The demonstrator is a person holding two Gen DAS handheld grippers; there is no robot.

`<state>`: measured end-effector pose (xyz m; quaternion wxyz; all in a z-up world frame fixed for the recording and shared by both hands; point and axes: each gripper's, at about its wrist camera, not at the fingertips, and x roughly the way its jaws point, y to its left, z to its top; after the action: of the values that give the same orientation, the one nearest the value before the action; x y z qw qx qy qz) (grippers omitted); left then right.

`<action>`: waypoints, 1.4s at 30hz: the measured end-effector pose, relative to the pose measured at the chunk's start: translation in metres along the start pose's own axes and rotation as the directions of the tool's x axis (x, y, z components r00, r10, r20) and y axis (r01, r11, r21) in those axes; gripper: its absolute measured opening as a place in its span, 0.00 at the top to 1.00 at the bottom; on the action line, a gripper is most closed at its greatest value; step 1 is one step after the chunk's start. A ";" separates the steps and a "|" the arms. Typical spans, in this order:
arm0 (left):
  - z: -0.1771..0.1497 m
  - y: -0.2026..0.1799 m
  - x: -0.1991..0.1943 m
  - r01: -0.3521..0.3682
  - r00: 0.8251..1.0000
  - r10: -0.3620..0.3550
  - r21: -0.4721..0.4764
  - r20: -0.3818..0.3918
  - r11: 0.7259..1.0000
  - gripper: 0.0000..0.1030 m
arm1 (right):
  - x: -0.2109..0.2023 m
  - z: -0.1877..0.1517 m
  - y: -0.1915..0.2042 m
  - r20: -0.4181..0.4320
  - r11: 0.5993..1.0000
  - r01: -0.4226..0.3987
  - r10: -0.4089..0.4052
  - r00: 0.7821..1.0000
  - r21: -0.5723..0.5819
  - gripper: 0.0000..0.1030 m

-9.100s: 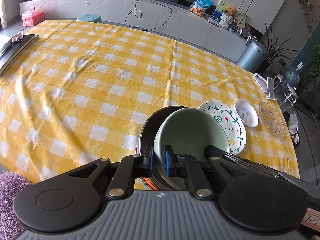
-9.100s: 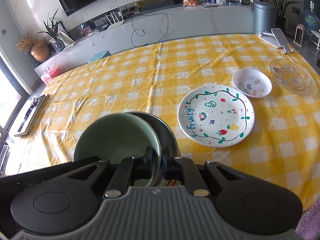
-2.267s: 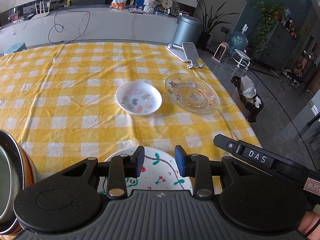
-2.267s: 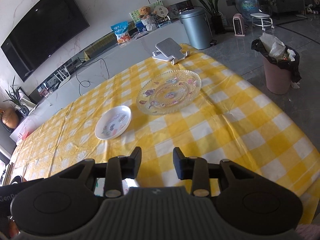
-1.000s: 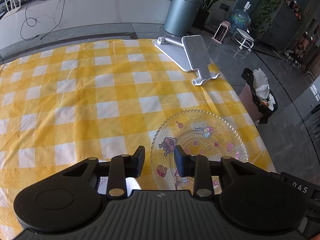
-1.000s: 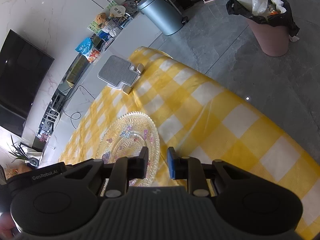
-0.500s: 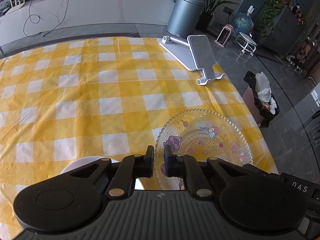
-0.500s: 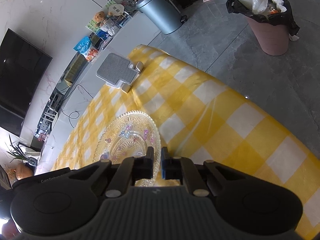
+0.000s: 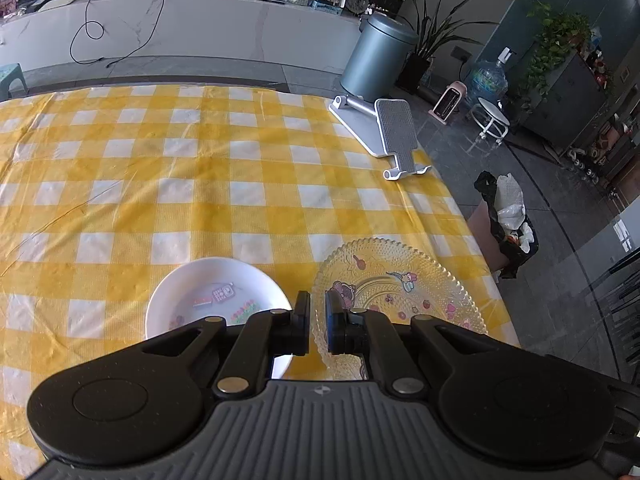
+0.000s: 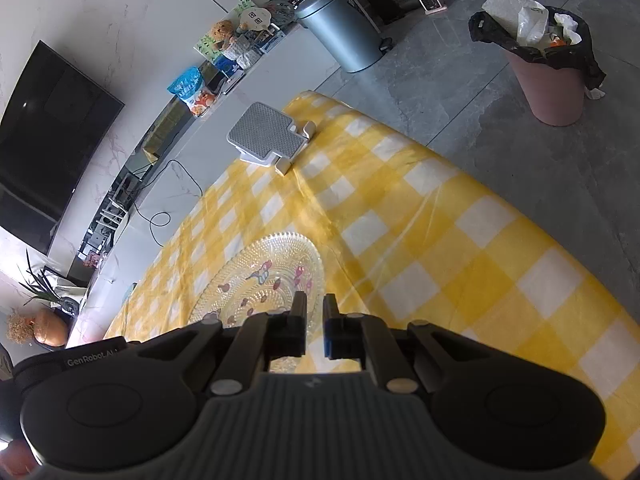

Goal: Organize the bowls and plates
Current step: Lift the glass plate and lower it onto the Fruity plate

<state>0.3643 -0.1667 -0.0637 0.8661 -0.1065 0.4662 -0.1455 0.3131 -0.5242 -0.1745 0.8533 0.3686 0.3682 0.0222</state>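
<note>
A clear glass plate (image 9: 400, 284) with cartoon prints lies on the yellow checked tablecloth (image 9: 200, 184) near the table's right edge. My left gripper (image 9: 318, 322) is shut on the plate's left rim. My right gripper (image 10: 314, 322) is shut on the same plate (image 10: 264, 276) at its near right rim. A small white plate (image 9: 212, 296) with stickers lies just left of the glass plate, partly under my left gripper.
A white phone stand (image 9: 390, 136) sits at the table's far right corner, also in the right wrist view (image 10: 266, 136). Beyond the table edge are a grey bin (image 9: 376, 56) and a pink waste basket (image 10: 548, 80) on the floor.
Both grippers have closed onto the glass plate's rim. The views have pulled back a little, so the small white plate now shows on the left.
</note>
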 end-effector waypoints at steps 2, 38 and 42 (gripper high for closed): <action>-0.009 0.000 -0.012 0.005 1.000 -0.004 -0.010 0.014 1.000 0.93 | -0.008 -0.006 0.001 -0.002 1.000 -0.002 0.002 1.000 -0.005 0.94; -0.154 0.070 -0.137 0.071 0.992 -0.053 -0.149 0.119 0.986 1.00 | -0.074 -0.157 0.066 -0.095 0.949 -0.032 0.002 0.996 -0.314 0.95; -0.154 0.047 -0.138 0.037 0.988 -0.030 -0.045 0.150 0.998 1.00 | -0.067 -0.169 0.075 -0.103 0.929 0.003 -0.045 0.994 -0.370 0.95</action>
<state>0.1701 -0.0818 -0.0551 0.8932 -0.1453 0.4017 -0.1406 0.1732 -0.3873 -0.1627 0.8862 0.1950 0.4080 0.1007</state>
